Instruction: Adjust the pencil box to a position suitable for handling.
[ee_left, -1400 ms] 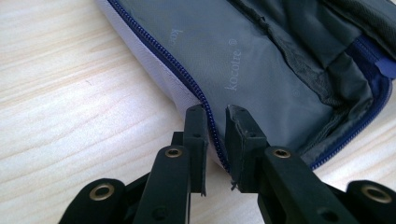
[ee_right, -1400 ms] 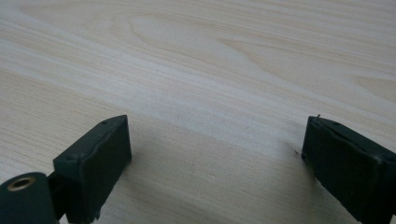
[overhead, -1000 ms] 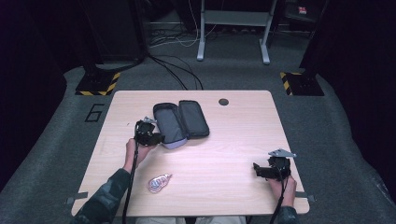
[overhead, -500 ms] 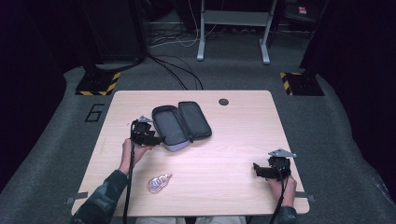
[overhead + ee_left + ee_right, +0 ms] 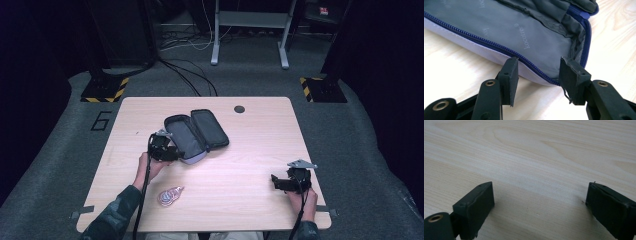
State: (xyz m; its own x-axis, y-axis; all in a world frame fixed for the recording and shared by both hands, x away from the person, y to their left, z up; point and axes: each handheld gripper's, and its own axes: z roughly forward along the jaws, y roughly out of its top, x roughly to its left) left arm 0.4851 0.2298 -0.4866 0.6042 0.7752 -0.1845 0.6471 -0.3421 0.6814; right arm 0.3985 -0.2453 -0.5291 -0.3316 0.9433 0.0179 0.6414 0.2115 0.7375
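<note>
Your left gripper (image 5: 172, 151) sits at the near left corner of the open pouch (image 5: 196, 134), which lies unzipped and spread flat on the table (image 5: 260, 145), toward the far left of its middle. In the left gripper view, your left gripper (image 5: 537, 72) has its jaws apart and they have just been closing; the pale outer edge of the pouch (image 5: 524, 40) and its blue zipper (image 5: 499, 47) run across the gap between them, with no pad pressing on the fabric. The grey lining bears a printed brand word. Your right gripper (image 5: 276, 181) rests well apart from the pouch, to its near right, close to the table's near edge. In the right gripper view, your right gripper (image 5: 539, 202) has its jaws spread wide over bare wood, with nothing between them. A small pinkish packet (image 5: 170, 195) lies on the near side of the pouch, just beside your left forearm.
</note>
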